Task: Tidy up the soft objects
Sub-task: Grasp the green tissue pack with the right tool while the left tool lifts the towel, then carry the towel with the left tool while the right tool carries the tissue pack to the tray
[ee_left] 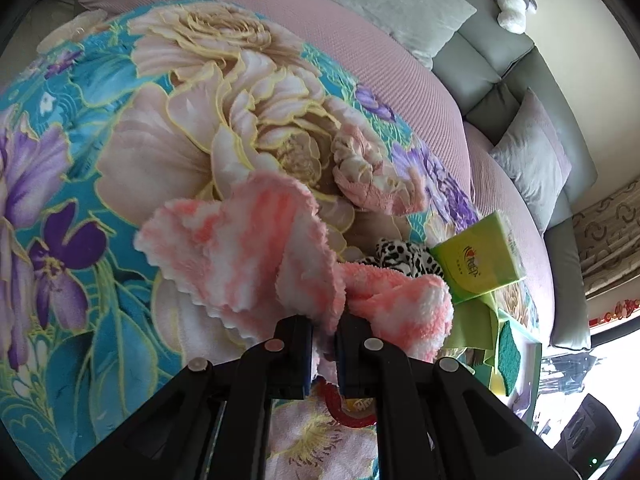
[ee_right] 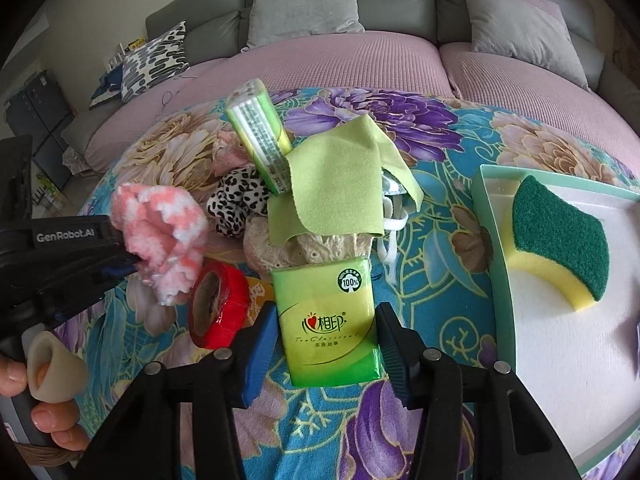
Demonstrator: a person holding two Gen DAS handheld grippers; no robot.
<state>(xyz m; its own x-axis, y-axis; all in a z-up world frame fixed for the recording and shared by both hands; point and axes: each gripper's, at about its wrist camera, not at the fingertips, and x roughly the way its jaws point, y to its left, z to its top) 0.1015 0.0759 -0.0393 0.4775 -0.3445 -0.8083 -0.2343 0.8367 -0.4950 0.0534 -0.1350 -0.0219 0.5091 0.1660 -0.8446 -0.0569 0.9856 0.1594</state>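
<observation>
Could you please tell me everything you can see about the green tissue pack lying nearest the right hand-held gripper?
The small green-and-yellow plastic-wrapped tissue pack is a soft rectangular packet with a glossy film, a red heart logo, printed characters and a round "100%" seal near its top corner. It lies flat, face up, on the floral teal blanket. It sits between the blue-padded fingers of the right hand-held gripper, whose pads stand close at both sides without clearly pressing it. Its far edge meets the cream lace fabric.
</observation>
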